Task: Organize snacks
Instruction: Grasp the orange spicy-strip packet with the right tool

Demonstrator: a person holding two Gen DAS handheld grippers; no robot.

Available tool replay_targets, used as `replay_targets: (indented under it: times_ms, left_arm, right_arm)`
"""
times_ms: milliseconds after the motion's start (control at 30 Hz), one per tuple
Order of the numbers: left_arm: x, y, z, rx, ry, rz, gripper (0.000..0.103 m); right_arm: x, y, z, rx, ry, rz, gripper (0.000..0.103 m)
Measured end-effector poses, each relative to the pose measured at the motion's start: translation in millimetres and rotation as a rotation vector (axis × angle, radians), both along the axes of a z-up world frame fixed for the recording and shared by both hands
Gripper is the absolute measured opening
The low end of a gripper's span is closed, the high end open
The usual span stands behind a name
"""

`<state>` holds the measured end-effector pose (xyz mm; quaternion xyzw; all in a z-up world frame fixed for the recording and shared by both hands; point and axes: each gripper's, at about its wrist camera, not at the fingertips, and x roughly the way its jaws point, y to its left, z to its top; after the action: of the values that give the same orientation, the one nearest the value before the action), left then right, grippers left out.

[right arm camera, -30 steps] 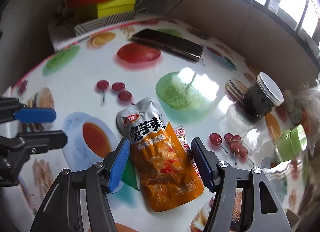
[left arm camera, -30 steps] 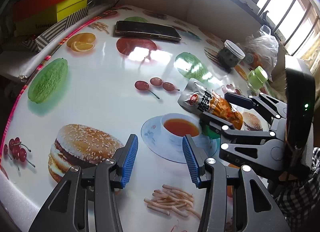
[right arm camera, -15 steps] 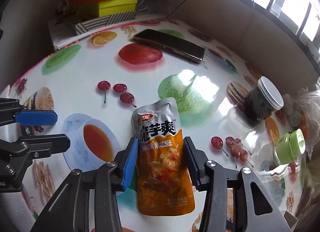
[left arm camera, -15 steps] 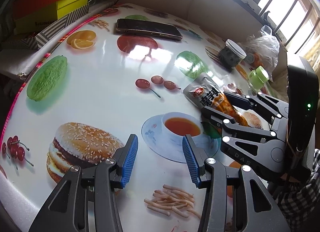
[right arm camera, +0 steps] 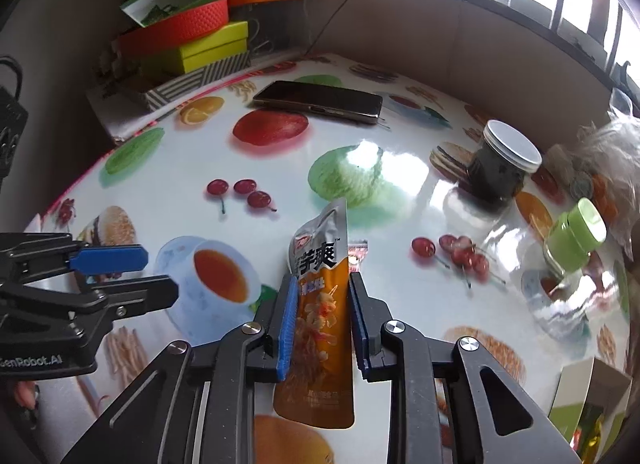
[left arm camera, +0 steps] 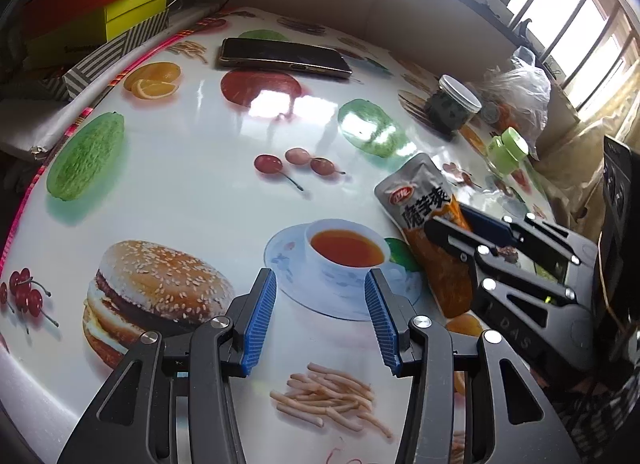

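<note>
Silver-and-orange foil snack pouch [right arm camera: 320, 312] is pinched at its middle between the blue-padded fingers [right arm camera: 289, 324] of the right gripper [right arm camera: 324, 324], its silver top pointing forward, tilted above the glossy food-print tabletop [right arm camera: 168, 192]. To its left, the left gripper [left arm camera: 320, 324] hovers low over the printed teacup, fingers [left arm camera: 260, 324] spread and holding nothing.

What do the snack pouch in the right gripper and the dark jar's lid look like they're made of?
Snack pouch: likely foil-laminate plastic film; silvery glossy top, creasing where the right gripper squeezes it. Jar lid: probably matte white plastic, on a clear-walled jar; glass or plastic is unclear.
</note>
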<state>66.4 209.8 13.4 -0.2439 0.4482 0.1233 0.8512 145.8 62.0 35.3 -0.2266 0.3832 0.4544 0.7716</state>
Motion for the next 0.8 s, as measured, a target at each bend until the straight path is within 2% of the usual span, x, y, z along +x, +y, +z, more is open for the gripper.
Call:
replay_targets:
  times_ms: [333,533,700,800]
  left_arm:
    - [-3,-6,4,0.0,-0.008,-0.008,0.047]
    - [-2,-9,5,0.002,-0.007,-0.015,0.047]
    - [4,-15,3,0.001,0.002,-0.035,0.047]
    - [13,-21,3,0.003,0.01,-0.058,0.047]
  right_arm:
    - [-27,-16,14,0.057,0.012,0.001,0.006]
    - [-42,-28,16,0.074,0.038,0.004,0.006]
    - [-40,-57,22,0.149,0.101,-0.074,0.005]
    - [-40,-78,30,0.181,0.096,-0.119,0.005]
